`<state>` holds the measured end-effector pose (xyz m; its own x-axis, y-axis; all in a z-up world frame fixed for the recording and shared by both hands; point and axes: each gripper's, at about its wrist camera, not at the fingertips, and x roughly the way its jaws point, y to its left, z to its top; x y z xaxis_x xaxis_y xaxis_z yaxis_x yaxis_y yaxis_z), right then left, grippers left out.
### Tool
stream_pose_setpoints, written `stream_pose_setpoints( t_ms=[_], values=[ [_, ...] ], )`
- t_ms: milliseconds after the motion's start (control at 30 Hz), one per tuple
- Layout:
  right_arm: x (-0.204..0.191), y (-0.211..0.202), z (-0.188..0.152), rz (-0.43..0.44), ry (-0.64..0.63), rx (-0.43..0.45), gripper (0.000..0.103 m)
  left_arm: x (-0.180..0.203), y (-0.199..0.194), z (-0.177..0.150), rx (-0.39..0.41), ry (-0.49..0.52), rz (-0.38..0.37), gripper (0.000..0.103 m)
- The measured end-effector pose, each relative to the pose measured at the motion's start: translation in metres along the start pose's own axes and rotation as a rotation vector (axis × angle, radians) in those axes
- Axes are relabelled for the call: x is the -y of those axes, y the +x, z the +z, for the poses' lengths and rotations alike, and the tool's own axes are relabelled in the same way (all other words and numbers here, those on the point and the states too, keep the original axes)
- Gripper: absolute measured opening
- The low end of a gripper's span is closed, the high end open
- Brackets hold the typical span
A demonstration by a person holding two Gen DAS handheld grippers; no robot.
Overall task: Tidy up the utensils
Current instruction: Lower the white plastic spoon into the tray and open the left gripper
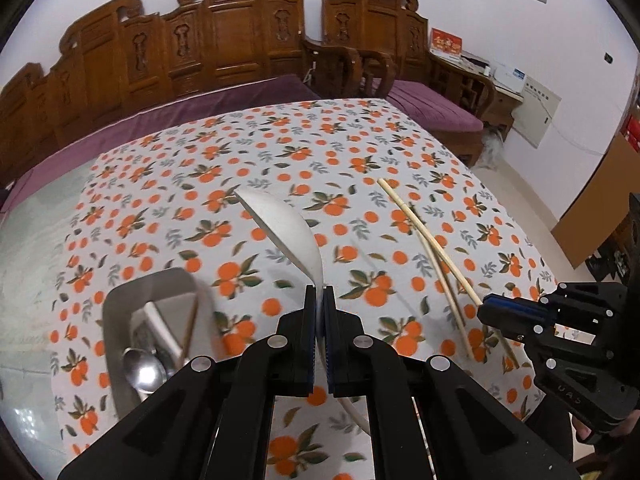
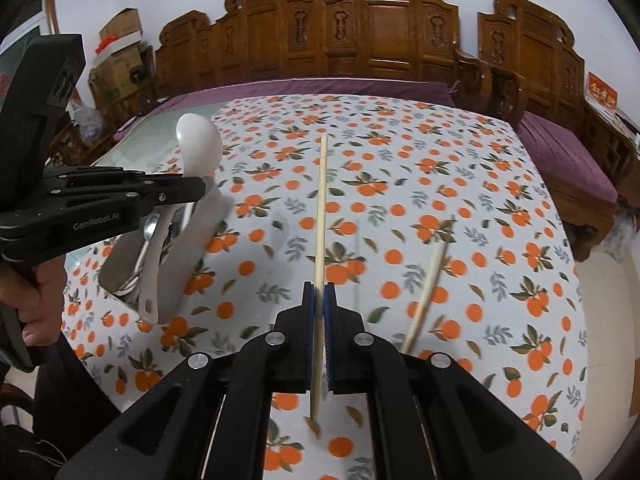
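My left gripper [image 1: 319,294] is shut on a white ceramic spoon [image 1: 286,232], held above the table with the bowl pointing away; it also shows in the right wrist view [image 2: 199,146]. My right gripper [image 2: 319,292] is shut on one pale chopstick [image 2: 322,200], lifted off the cloth; it appears at the right of the left wrist view [image 1: 486,308]. A second chopstick [image 2: 426,294] lies on the cloth to its right. A steel tray [image 1: 120,320] at the left holds a metal spoon [image 1: 144,370] and other utensils.
The table carries an orange-print cloth [image 1: 360,140] over glass. Carved wooden benches [image 2: 360,40] with purple cushions stand behind it. A cardboard box [image 1: 600,200] stands on the floor at the right.
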<state>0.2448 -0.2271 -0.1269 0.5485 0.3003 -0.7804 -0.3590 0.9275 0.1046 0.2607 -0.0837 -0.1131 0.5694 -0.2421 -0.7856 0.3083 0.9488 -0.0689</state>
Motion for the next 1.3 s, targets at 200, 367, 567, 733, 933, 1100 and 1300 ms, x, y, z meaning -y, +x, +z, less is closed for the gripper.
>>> stream_pose_setpoints(
  t_ms=[200,367,567,733,933,1100,1300],
  values=[
    [-0.025,0.009,0.007,0.033,-0.026,-0.008,0.005,-0.03,-0.009,-0.011,-0.01,-0.017,0.009,0.003],
    [-0.041,0.013,0.011,0.055,-0.038,-0.011,0.005,-0.06,-0.011,-0.02,-0.03,-0.028,0.02,0.003],
    [-0.051,0.018,0.009,0.063,-0.045,-0.027,0.005,-0.089,-0.006,-0.03,-0.053,-0.032,0.033,0.003],
    [-0.05,0.02,0.005,0.064,-0.039,-0.037,0.005,-0.11,0.01,-0.039,-0.103,-0.031,0.068,0.003],
    [-0.049,0.02,0.004,0.061,-0.037,-0.043,0.005,-0.125,0.032,-0.046,-0.151,-0.05,0.088,0.003],
    [-0.05,0.019,0.002,0.062,-0.038,-0.045,0.005,-0.126,0.047,-0.052,-0.174,-0.06,0.09,0.003],
    [-0.062,0.019,0.004,0.069,-0.055,-0.044,0.005,-0.128,0.038,-0.057,-0.156,-0.074,0.105,0.024]
  ],
)
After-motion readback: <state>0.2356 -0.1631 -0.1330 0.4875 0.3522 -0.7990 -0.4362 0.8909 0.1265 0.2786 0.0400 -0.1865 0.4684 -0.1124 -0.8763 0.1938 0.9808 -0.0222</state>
